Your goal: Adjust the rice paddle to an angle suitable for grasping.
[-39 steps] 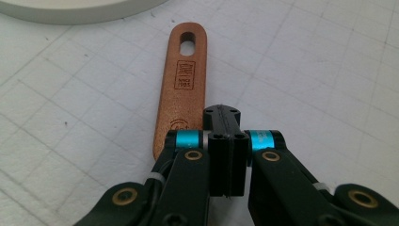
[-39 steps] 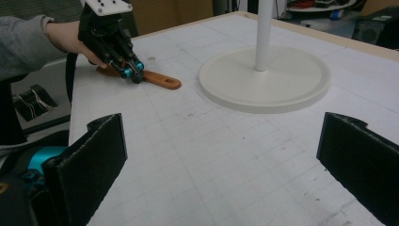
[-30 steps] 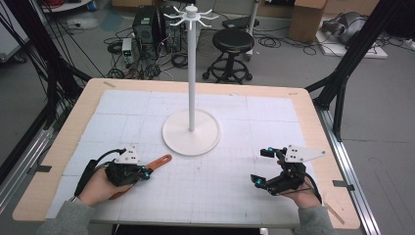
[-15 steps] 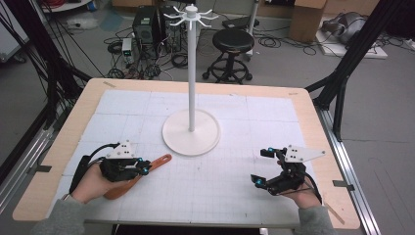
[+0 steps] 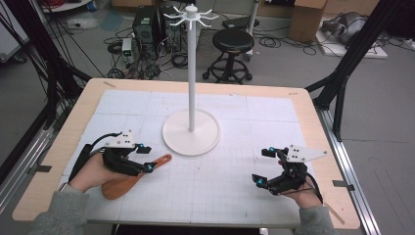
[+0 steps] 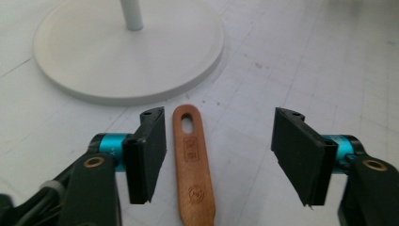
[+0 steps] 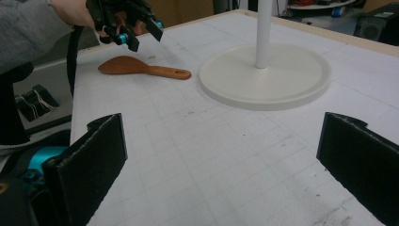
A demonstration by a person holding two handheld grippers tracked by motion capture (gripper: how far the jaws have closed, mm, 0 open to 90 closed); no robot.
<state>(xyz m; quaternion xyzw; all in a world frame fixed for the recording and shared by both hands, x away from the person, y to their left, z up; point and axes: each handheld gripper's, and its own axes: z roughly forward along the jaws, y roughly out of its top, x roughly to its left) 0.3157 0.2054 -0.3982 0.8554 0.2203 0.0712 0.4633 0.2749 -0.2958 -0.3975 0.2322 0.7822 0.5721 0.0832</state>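
The wooden spatula [image 5: 131,177] lies flat on the white gridded mat, in the near-left part of the table as the high view shows it. It is reddish-brown, with a broad rounded blade at its 7 o'clock end and a slim handle that runs toward 2 o'clock. The handle tip, pierced by an oval hanging hole, points at the rim of the round white stand base [image 5: 191,133] and stops just short of it, apart from it. In the left gripper view the handle [image 6: 192,160] shows a small stamped mark below the hole and a round emblem lower down, and nothing touches it.
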